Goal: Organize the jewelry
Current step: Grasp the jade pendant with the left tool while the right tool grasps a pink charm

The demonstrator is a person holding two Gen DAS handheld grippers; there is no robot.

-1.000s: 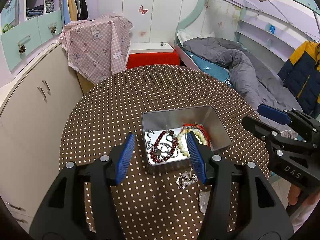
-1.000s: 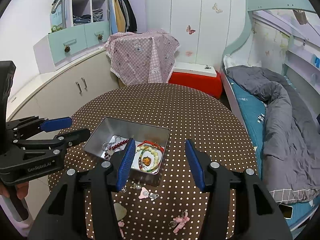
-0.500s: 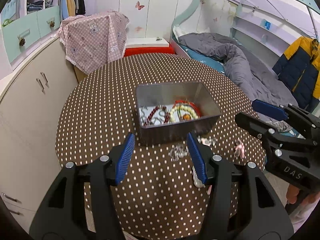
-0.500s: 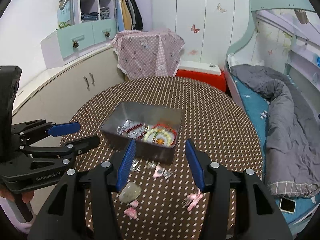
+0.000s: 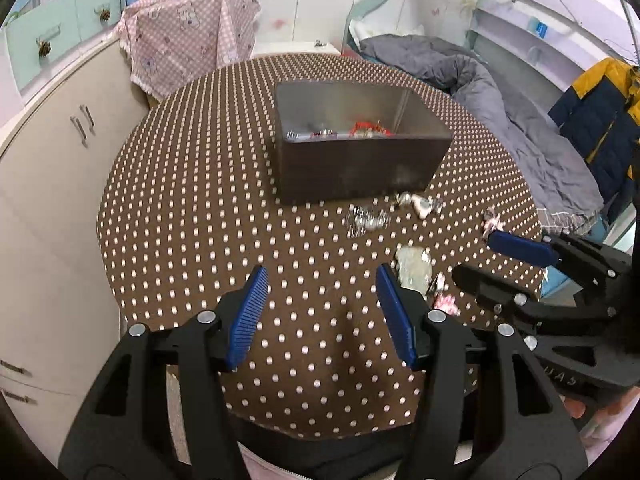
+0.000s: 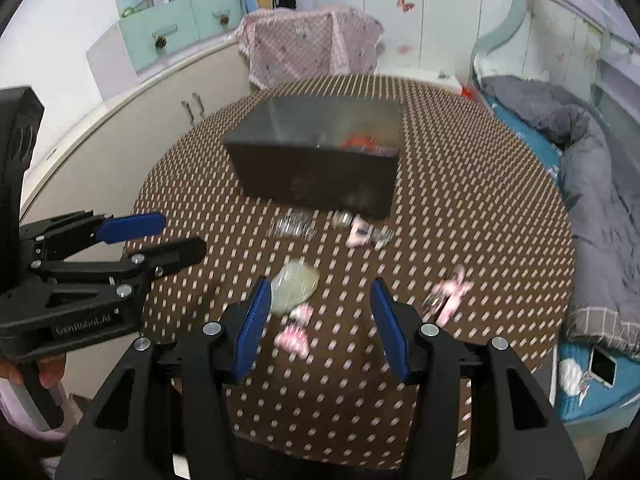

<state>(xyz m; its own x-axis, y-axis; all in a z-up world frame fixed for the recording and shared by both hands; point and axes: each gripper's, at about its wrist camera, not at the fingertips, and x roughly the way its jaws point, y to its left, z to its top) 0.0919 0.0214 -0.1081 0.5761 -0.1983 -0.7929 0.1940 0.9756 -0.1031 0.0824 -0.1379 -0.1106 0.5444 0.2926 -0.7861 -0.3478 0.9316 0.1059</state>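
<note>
Both grippers have pulled back and lower since a second ago. The left gripper (image 5: 320,316) and right gripper (image 6: 316,322) hold nothing, fingers apart. The tin (image 5: 352,160) holds beads mid-tabletop (image 5: 192,216); loose jewelry (image 6: 294,286) lies before it, left side bare.

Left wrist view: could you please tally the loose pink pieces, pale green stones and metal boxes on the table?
Pink pieces: 3
Pale green stone: 1
Metal box: 1
Total: 5
</note>
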